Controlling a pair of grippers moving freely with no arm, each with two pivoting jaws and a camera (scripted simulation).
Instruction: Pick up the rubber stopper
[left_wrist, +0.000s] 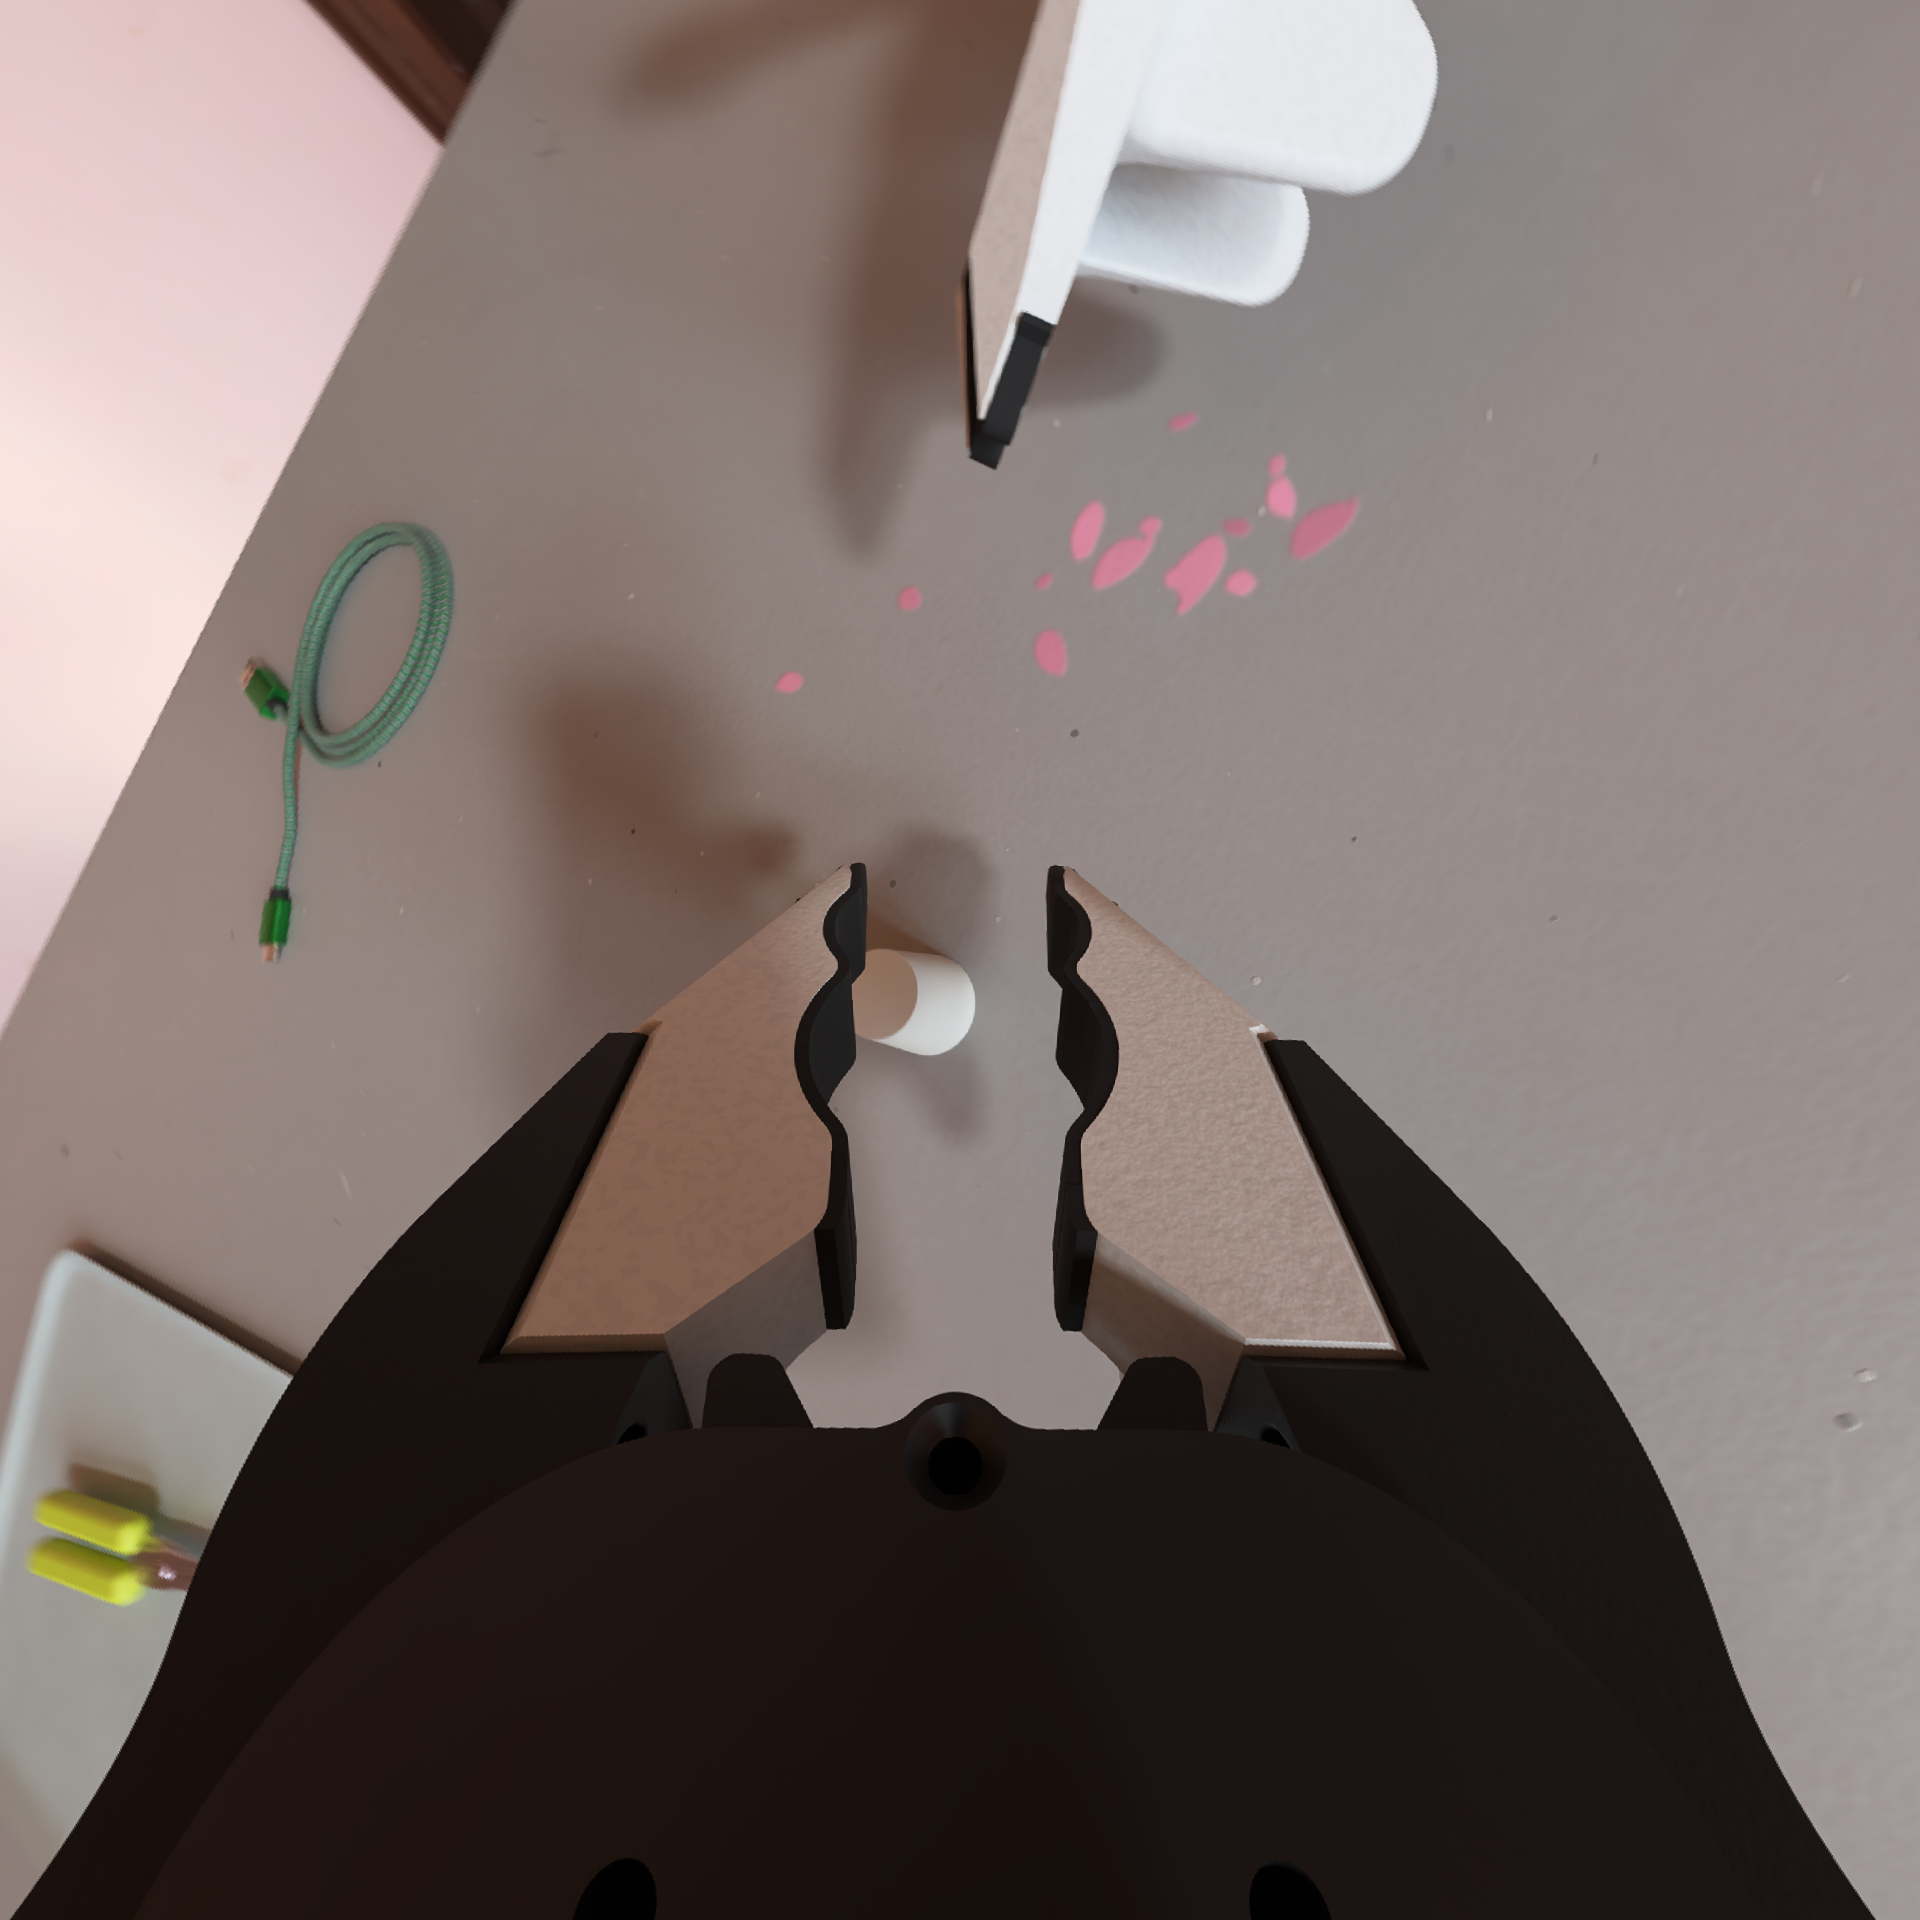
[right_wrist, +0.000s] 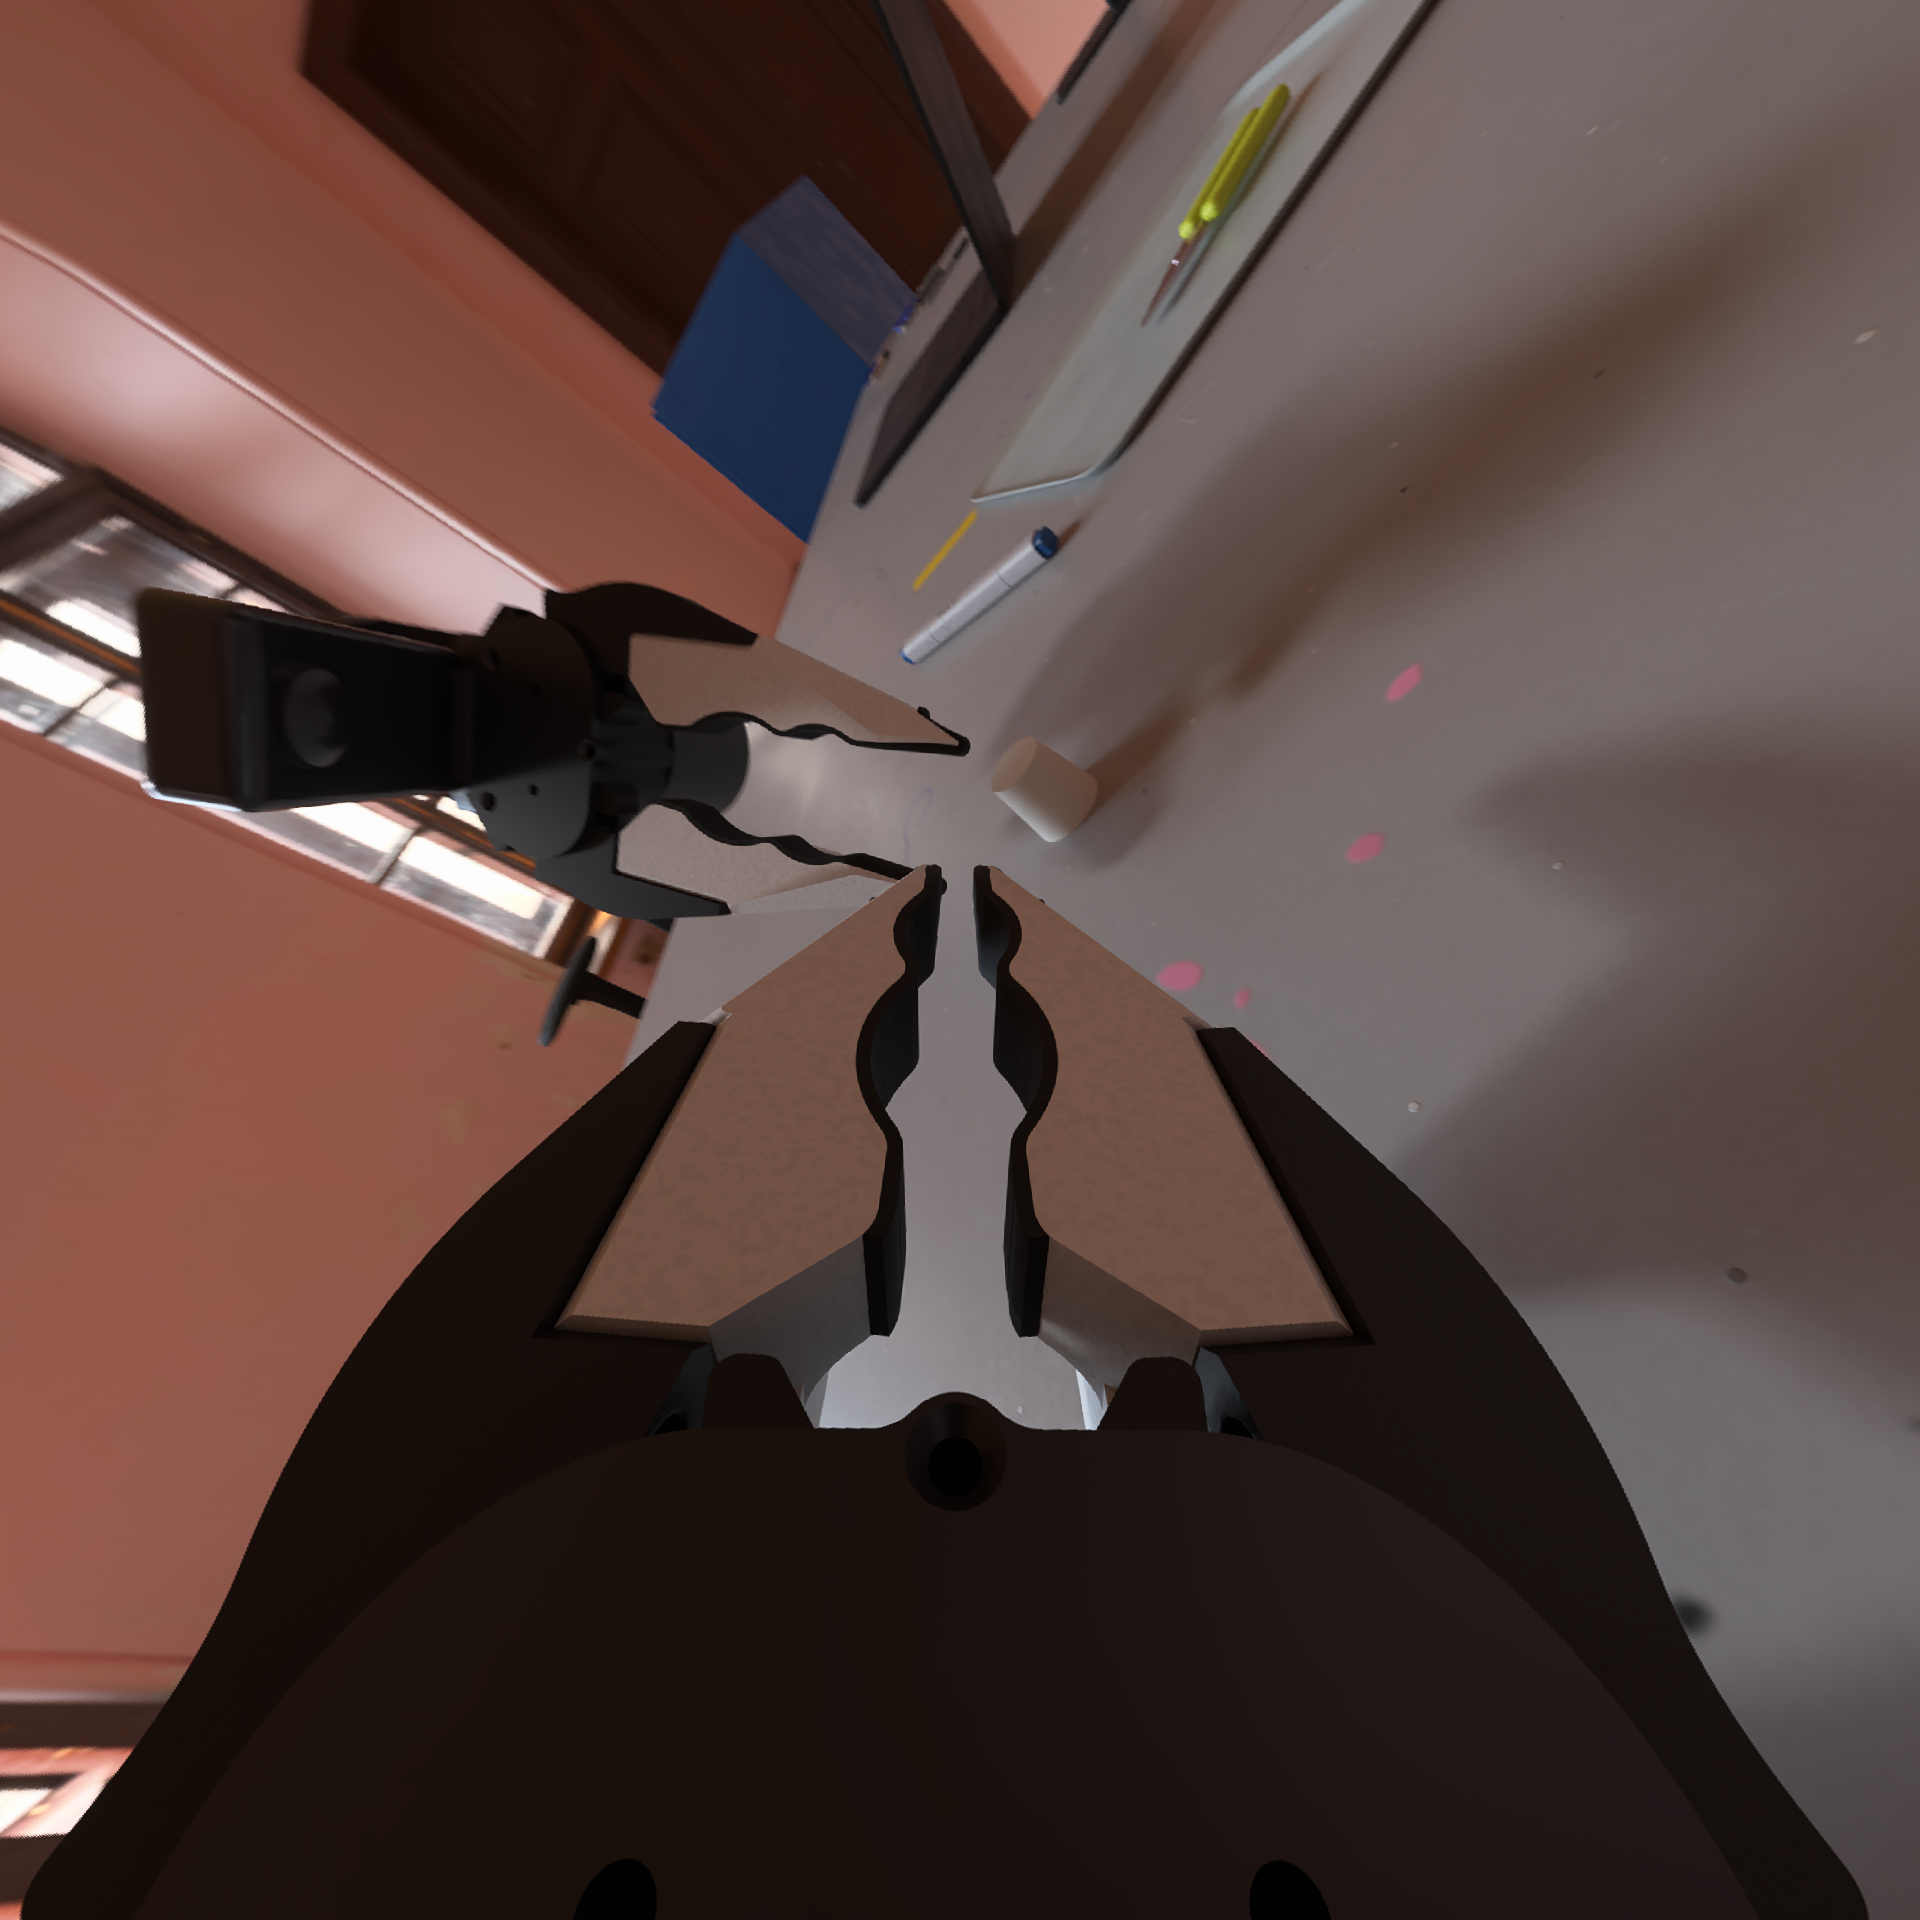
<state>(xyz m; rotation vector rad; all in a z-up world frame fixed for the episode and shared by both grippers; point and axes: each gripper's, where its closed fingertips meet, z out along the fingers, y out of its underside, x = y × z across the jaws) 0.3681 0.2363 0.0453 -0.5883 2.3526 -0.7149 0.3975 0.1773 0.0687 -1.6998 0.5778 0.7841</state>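
The rubber stopper (left_wrist: 920, 1003) is a short cream cylinder lying on its side on the grey table (left_wrist: 1455, 935). My left gripper (left_wrist: 956, 883) is open and hovers just above it, with the stopper under the gap, close to the left finger (left_wrist: 831, 997). In the right wrist view the stopper (right_wrist: 1044, 788) lies just past the open tips of the left gripper (right_wrist: 935, 808). My right gripper (right_wrist: 958, 878) has its jaws almost together with nothing between them. It also shows in the left wrist view (left_wrist: 987, 436), beyond the stopper and above the table.
A coiled green cable (left_wrist: 353, 665) lies left near the table edge. A white tray (left_wrist: 104, 1382) holds a yellow-handled tool (right_wrist: 1236, 156). A white marker (right_wrist: 977, 597), a dark screen (right_wrist: 935, 395) and a blue box (right_wrist: 769, 384) are farther off. Pink spots (left_wrist: 1195, 566) mark the table.
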